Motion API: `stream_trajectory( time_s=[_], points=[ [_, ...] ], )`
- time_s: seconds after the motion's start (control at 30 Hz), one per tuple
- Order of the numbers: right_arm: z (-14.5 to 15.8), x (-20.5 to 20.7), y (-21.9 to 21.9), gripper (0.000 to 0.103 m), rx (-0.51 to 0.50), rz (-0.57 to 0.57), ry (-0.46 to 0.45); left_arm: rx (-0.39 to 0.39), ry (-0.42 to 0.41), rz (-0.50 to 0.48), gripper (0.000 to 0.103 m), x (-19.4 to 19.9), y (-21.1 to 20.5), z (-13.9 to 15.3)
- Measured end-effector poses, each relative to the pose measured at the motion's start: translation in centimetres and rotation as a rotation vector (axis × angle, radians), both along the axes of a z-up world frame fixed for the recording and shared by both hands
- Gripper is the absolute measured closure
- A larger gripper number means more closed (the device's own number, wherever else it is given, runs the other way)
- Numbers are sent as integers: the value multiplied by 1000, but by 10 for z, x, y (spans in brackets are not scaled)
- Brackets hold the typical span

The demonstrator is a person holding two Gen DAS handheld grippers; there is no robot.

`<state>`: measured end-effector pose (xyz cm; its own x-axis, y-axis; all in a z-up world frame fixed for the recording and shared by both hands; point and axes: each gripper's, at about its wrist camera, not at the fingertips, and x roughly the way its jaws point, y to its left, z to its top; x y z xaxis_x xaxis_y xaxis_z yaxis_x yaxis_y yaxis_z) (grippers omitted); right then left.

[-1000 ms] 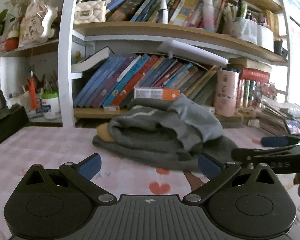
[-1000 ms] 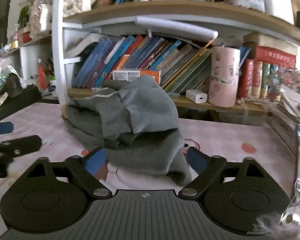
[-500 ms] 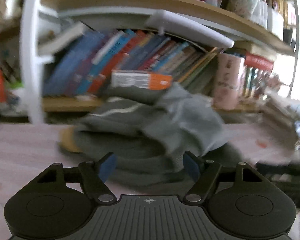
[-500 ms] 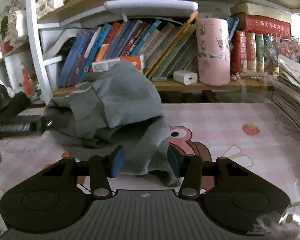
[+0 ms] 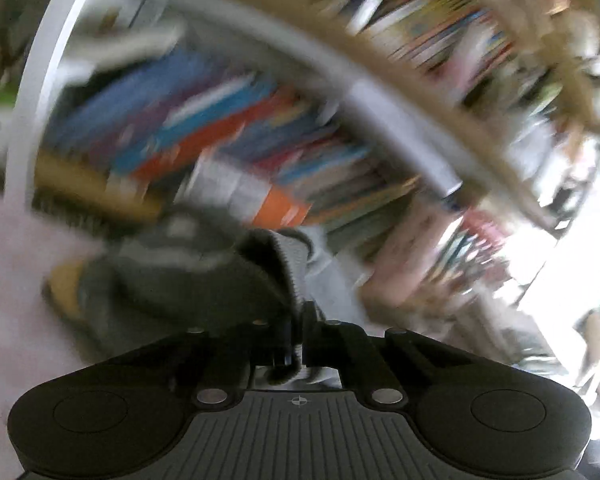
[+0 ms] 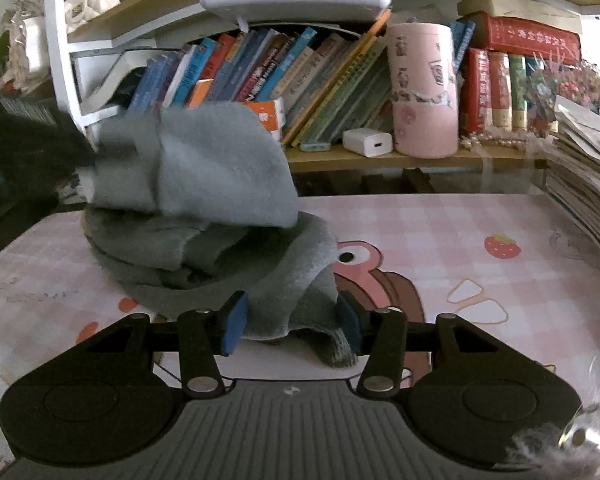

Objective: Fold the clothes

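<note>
Garment (image 6: pixel 204 216) on table (image 6: pixel 480 280), before bookshelf (image 6: pixel 380 160).

Both the left gripper (image 5: pixel 298 340) and the right gripper (image 6: pixel 290 322) have black ribbed housings with a small crosshair mark, round silver pivot screws, black linkage arms and blue fingertip pads (image 6: pixel 234 320).

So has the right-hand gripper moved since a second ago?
Yes. The right gripper has moved forward toward the crumpled grey garment; its blue pads now flank the cloth's near edge.
</note>
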<state>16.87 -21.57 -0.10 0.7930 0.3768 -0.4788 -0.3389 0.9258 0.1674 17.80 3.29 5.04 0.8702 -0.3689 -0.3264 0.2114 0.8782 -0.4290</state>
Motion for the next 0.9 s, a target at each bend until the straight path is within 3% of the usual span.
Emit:
stream_trajectory(
  time_s=[0.17,0.23,0.3,0.33,0.4,0.43,0.57,0.7,0.9],
  points=[
    [1,-6,4,48,24,30,-6,119,-71,-224,100,-19,-54,31],
    [1,-5,1,48,34,24,-4,187,-64,-317,93,-18,-81,28],
    [1,-5,-1,48,44,18,-1,248,-64,-348,81,-16,-97,25],
    [1,-4,-2,48,49,15,0,265,-65,-336,76,-15,-99,23],
    [1,-4,-4,48,60,9,2,275,-58,-268,50,-13,-92,16],
    [2,-4,-5,48,65,7,3,284,-53,-219,47,-12,-86,12],
    [2,-3,-10,48,85,-5,8,463,24,-72,45,-3,-68,-18],
    [-1,-1,-10,48,88,-3,28,641,69,-55,45,-1,-65,-52],
    [-3,1,-13,48,83,-24,38,851,-25,-98,45,-4,-86,-69]
  ],
)
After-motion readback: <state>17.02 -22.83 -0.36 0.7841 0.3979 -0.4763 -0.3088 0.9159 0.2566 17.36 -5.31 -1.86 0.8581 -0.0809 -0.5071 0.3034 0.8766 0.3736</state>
